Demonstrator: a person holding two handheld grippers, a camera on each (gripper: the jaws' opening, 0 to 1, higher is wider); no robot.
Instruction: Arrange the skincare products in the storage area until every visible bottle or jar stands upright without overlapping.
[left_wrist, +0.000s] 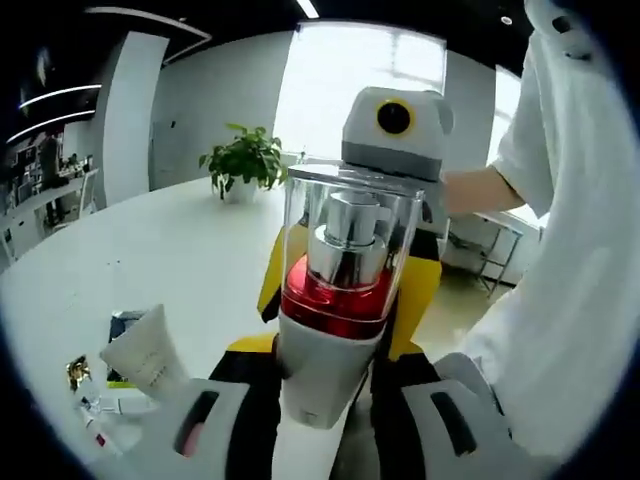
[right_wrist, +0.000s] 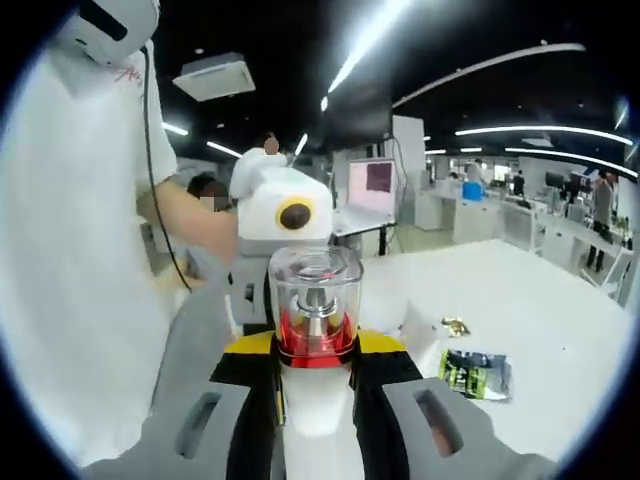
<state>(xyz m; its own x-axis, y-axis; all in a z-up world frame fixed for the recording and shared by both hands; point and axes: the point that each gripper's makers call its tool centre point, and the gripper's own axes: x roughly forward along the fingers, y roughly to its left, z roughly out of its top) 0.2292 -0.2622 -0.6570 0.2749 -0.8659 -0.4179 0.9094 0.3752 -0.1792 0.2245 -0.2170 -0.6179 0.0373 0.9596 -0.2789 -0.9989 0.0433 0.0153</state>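
A pump bottle with a clear cap, a silver pump, a red band and a white base stands upright in the air between my two grippers. In the left gripper view my left gripper is shut on its white base. My right gripper faces me from behind the bottle, its yellow-and-black jaws on either side of it. In the right gripper view the same bottle sits between my right gripper, whose black pads press the white base. The left gripper shows behind it.
A white tube, a dark sachet, a gold piece and small packets lie on the white table. A potted plant stands at its far edge. A green-black sachet and a gold piece lie at my right. A person's white shirt is close.
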